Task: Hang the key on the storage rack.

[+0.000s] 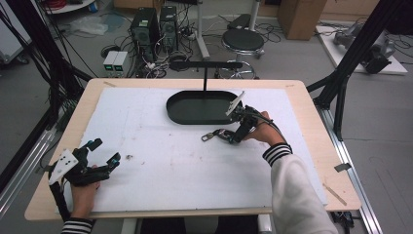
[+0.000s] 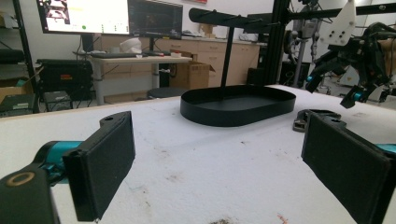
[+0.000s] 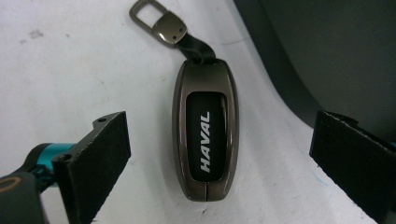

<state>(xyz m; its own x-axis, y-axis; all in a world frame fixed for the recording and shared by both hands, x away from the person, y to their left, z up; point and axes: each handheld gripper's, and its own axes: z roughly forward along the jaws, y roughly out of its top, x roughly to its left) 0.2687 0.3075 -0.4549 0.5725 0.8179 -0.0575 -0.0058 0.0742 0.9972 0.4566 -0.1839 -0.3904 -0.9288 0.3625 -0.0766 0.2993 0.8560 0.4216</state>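
A dark metallic key fob (image 3: pixel 205 135) marked HAVAL lies flat on the white mat, its strap and metal clasp (image 3: pixel 156 21) pointing away from me. My right gripper (image 3: pixel 219 126) is open, with one jaw on each side of the fob and neither touching it. In the high view the fob (image 1: pixel 214 135) sits just in front of the black oval tray (image 1: pixel 171 106), with the right gripper (image 1: pixel 227 137) over it. My left gripper (image 1: pixel 105 150) rests open and holds nothing at the mat's near left corner. Its own view looks across at the tray (image 2: pixel 224 117) and the fob (image 2: pixel 303 119).
A black T-shaped stand (image 1: pixel 205 65) rises from the tray's far side. The white mat (image 1: pixel 160 156) covers most of the wooden table (image 1: pixel 311 122). A small dark speck (image 1: pixel 129 157) lies near the left gripper. A stool (image 1: pixel 242 41) and computer towers (image 1: pixel 155 27) stand beyond the table.
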